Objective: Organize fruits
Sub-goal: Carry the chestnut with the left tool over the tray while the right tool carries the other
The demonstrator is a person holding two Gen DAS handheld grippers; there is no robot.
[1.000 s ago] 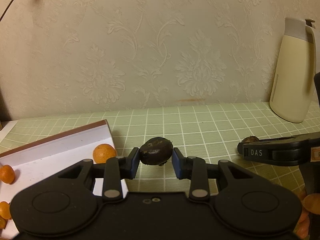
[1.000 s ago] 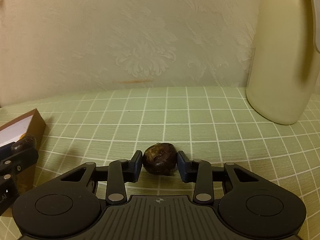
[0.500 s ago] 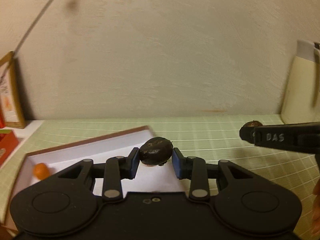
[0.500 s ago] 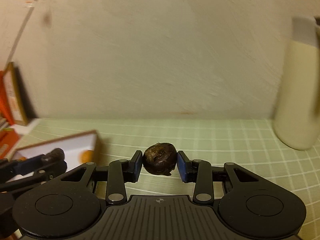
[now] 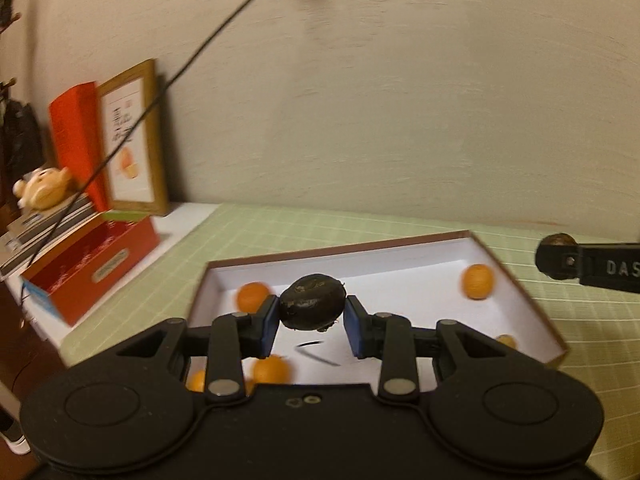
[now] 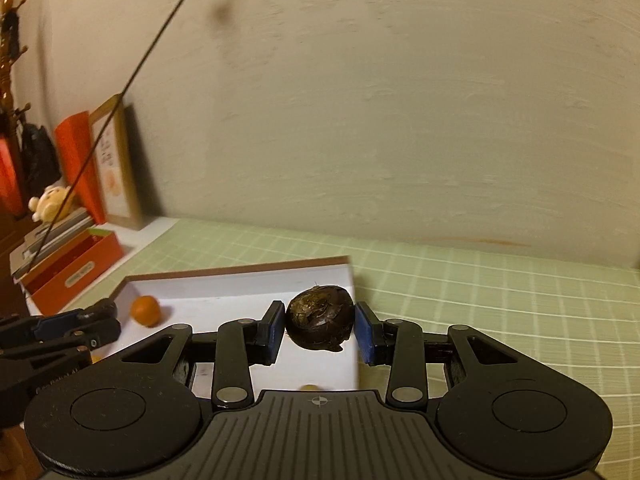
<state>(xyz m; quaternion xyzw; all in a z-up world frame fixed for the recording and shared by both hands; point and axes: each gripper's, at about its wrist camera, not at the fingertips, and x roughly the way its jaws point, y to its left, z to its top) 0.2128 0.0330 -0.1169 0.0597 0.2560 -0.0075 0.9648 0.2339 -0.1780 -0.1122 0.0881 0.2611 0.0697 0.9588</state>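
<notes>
Since a second ago, your view has swung from the cream jug to the white-lined box (image 5: 532, 312), which now lies below both grippers. On the green checked cloth (image 6: 500, 300) beside it stands a red box (image 5: 92, 268). Your left gripper (image 5: 312, 320) clamps a dark fruit (image 5: 312, 307) over the scattered oranges (image 5: 477, 281); your right gripper (image 6: 320, 330) clamps another dark round fruit (image 6: 320, 316) above the box's right edge.
</notes>
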